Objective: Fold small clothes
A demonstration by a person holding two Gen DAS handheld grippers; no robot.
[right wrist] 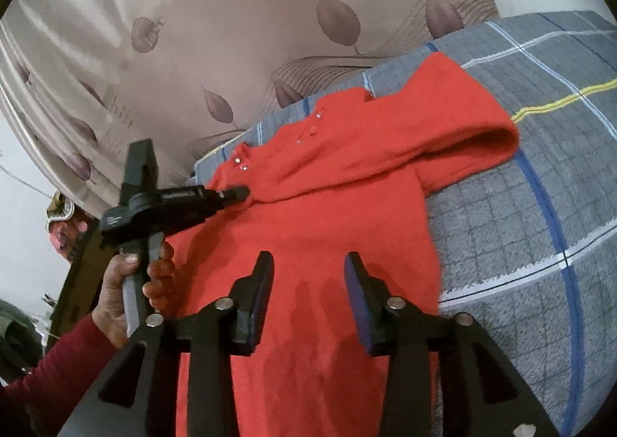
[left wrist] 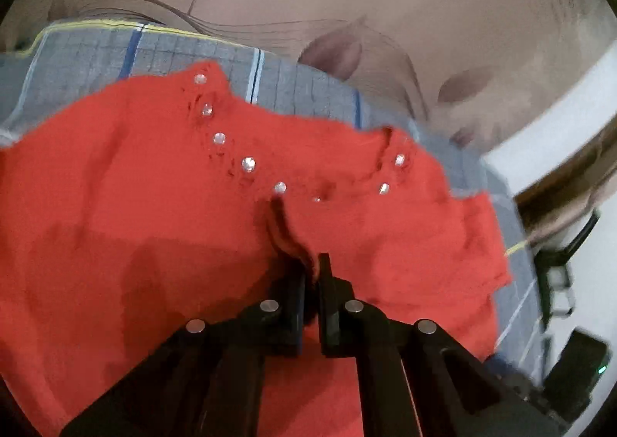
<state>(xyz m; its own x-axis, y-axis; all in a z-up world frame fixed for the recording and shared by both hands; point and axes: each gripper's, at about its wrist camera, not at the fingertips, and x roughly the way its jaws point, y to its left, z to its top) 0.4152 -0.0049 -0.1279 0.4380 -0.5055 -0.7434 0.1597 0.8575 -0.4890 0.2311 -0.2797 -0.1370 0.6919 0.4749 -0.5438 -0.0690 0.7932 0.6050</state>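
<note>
The red knit top (right wrist: 316, 228) with rhinestones lies spread on the grey checked blanket (right wrist: 540, 205). My left gripper (left wrist: 310, 263) pinches a raised fold of it. My right gripper (right wrist: 308, 275) hovers above, fingers apart.

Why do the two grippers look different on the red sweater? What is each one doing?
The left gripper is shut, pinching a fold of the red sweater; the right gripper is open and holds nothing. The left one bites near the shoulder edge; the right one hovers over the sweater's body. Both are black and point at the sweater.
</note>
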